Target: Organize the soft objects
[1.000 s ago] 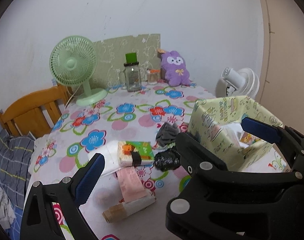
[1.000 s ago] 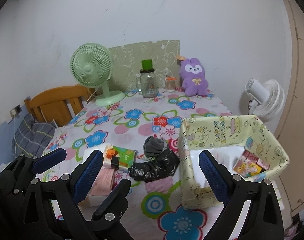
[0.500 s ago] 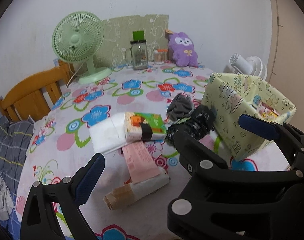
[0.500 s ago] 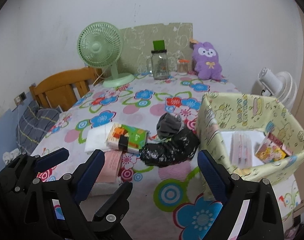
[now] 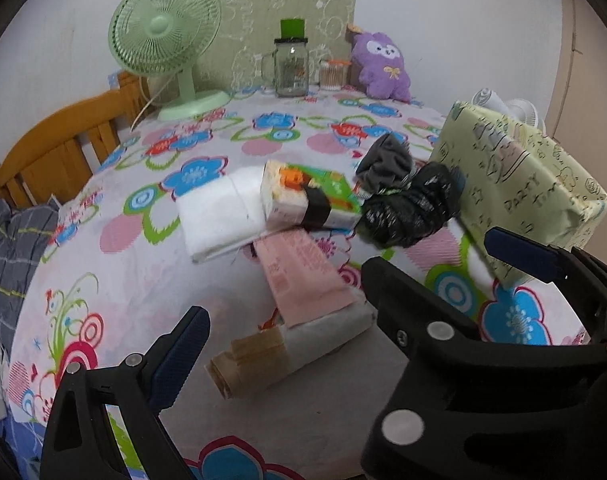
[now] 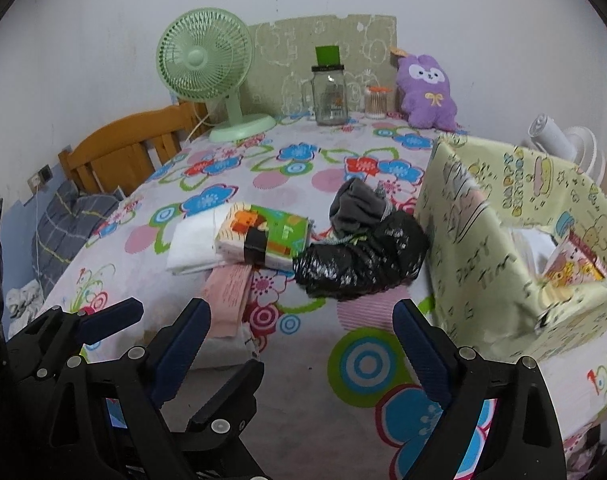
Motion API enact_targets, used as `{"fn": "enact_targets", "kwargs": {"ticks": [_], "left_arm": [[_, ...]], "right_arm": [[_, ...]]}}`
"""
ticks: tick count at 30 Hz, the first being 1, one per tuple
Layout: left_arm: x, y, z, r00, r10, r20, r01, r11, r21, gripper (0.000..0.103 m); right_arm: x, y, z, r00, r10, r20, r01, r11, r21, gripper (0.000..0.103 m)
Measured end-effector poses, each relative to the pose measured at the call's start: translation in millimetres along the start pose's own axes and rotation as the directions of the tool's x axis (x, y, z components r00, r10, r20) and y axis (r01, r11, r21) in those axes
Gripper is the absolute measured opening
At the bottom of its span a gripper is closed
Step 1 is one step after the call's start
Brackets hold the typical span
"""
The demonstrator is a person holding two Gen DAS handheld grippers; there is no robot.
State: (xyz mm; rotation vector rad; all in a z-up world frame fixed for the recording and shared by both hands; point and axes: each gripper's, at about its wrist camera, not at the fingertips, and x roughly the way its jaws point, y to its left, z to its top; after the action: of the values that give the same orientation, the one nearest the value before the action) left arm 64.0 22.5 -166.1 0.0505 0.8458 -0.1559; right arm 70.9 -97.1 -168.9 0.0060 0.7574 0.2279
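Note:
On the flowered tablecloth lie a folded white cloth [image 5: 219, 214], a green and orange tissue pack [image 5: 311, 200], a pink pack [image 5: 303, 272] over a white and brown wrapped roll [image 5: 287, 352], a grey cloth [image 5: 387, 162] and a crumpled black bag [image 5: 413, 210]. A pale green patterned box [image 6: 515, 236] stands at the right with packets inside. My left gripper [image 5: 343, 300] is open and empty, just above the pink pack. My right gripper [image 6: 303, 344] is open and empty, low over the table in front of the black bag [image 6: 363, 258].
A green desk fan [image 6: 207, 68], a glass jar with green lid [image 6: 329, 92], a small jar [image 6: 377, 102] and a purple plush [image 6: 425, 90] stand at the back by the wall. A wooden chair back [image 6: 123, 148] is at the left. A white fan [image 6: 559, 144] is behind the box.
Both grippers have moved forward and down toward the pile of soft things. The objects look larger and nearer. Nothing on the table has moved.

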Motion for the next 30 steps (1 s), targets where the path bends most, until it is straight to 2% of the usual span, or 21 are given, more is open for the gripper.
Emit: {"fn": "enact_targets", "kwargs": {"ticks": [5,12,15,22,28,30], "left_arm": [[9.9,6.5,-4.8,0.999,0.003,-0.037,-0.005,0.999,-0.036,0.087],[14.1,7.5,-9.3,0.999,0.010,-0.053,-0.011,1.000,-0.028,0.078],[13.2,6.3,-10.2,0.999,0.011,-0.046,-0.011,1.000,-0.020,0.068],[8.6,4.0,-11.1,0.999,-0.013,-0.036,0.012,1.000,-0.017,0.034],[5.1,0.7,-11.6,0.999,-0.026,-0.027,0.026,1.000,-0.007,0.018],[3.9,-1.1,-11.2,0.999,-0.033,-0.023,0.033,0.999,-0.001,0.017]], "right_arm": [[7.1,2.6,-4.0,1.000,-0.008,-0.024,0.007,1.000,-0.014,0.093],[13.9,3.6,-6.5,0.999,-0.015,-0.049,0.014,1.000,-0.019,0.093],[15.8,4.2,-6.7,0.998,-0.015,-0.057,0.014,1.000,-0.019,0.093],[13.4,6.3,-8.0,0.998,-0.013,-0.057,0.011,1.000,-0.026,0.093],[10.3,6.0,-9.0,0.999,-0.014,-0.052,0.013,1.000,-0.025,0.093],[8.7,5.4,-9.1,0.999,-0.015,-0.048,0.014,1.000,-0.024,0.093]]}}
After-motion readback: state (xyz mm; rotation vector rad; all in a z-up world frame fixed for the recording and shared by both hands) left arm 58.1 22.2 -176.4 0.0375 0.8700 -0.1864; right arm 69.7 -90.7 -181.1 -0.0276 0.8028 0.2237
